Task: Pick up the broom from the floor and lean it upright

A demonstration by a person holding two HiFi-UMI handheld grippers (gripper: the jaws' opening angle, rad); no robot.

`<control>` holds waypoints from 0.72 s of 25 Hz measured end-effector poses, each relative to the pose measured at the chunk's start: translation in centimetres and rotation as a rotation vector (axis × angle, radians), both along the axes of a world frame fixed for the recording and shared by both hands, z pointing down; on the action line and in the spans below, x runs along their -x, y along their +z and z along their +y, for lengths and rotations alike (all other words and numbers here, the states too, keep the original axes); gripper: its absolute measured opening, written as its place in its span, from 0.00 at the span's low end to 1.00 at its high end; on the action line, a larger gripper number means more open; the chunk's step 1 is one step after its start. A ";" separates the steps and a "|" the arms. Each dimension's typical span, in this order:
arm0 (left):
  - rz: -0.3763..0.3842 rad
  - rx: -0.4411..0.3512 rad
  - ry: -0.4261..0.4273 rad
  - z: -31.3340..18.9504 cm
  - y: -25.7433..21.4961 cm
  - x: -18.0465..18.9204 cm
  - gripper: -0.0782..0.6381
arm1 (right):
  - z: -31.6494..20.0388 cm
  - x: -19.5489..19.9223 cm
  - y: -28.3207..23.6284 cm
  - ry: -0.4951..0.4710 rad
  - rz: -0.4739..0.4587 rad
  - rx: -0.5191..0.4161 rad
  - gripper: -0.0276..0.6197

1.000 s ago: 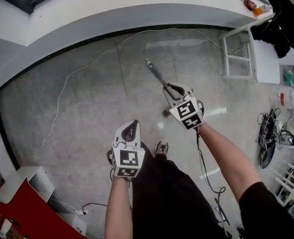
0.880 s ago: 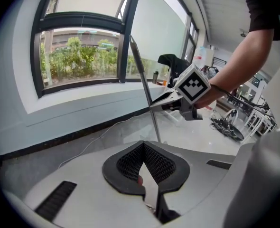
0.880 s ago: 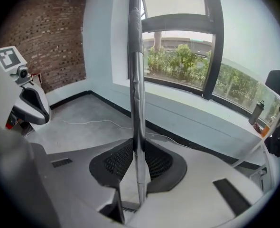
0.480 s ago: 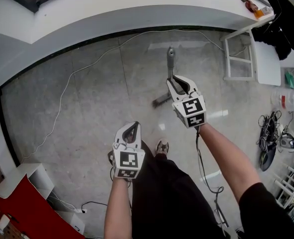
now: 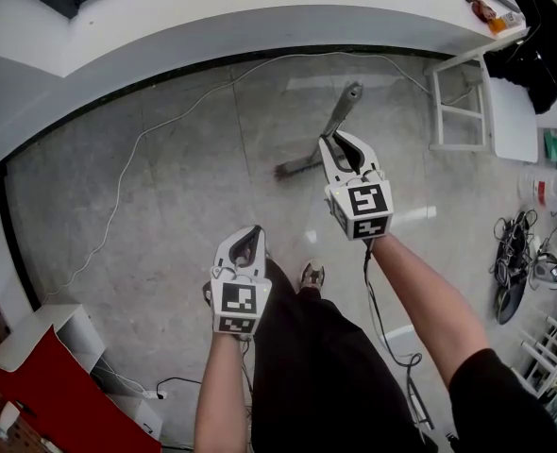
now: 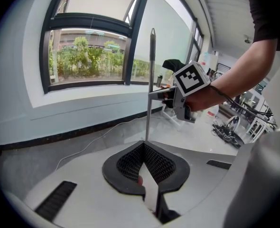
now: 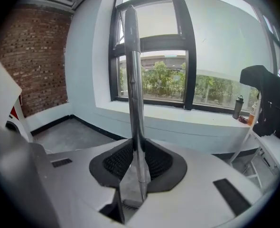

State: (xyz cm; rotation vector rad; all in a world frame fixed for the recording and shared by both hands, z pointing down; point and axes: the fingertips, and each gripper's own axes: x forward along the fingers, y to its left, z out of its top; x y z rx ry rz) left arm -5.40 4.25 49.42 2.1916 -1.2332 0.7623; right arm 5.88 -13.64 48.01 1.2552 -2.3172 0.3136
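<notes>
The slim silver metal broom handle (image 7: pixel 133 80) is polished and mirror-smooth. The right hand-held gripper (image 7: pixel 134 148) has a matt white plastic shell and black dimpled rubbery pads (image 7: pixel 114 163). The grey stone floor tiles (image 5: pixel 194 187) look glossy, and the red brick wall (image 7: pixel 35 51) looks rough.

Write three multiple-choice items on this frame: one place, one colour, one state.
1. Where is the black garment?
A) draped over the white furniture
B) on the floor by the person's feet
C) wrapped round the broom

2. What colour is the broom handle?
A) red
B) silvery
C) green

3. What is the right gripper doing?
A) open, empty
B) resting on the floor
C) fingers shut on the broom handle

Answers:
1 A: the garment hangs over the white furniture at the head view's upper right.
2 B: the handle gleams like bare metal.
3 C: in the right gripper view the fingers clamp the handle.
</notes>
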 end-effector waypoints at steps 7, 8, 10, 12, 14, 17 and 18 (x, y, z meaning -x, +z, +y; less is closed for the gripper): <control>0.002 0.005 0.000 0.1 0.2 0.5 0.12 | 0.8 -1.0 -0.5 0.126 -0.003 -0.062 0.16; 0.001 0.007 0.003 0.2 0.3 0.5 0.12 | 1.1 -1.2 -0.6 0.157 -0.004 -0.072 0.16; 0.000 0.010 0.008 0.4 0.3 0.6 0.12 | 1.6 -1.7 -0.7 0.224 -0.006 -0.090 0.16; 0.000 0.012 0.010 0.6 0.4 0.7 0.12 | 2.2 -1.7 -0.8 0.273 -0.011 -0.100 0.16; -0.003 0.014 0.012 0.7 0.5 1.0 0.12 | 2.9 -1.1 -0.6 0.285 -0.012 -0.093 0.16; -0.009 0.020 0.006 1.0 0.9 1.6 0.12 | 4.0 0.6 -0.1 0.243 0.015 -0.073 0.16; -0.011 0.023 0.003 1.0 1.0 1.8 0.12 | 4.3 1.1 0.2 0.215 0.030 -0.076 0.16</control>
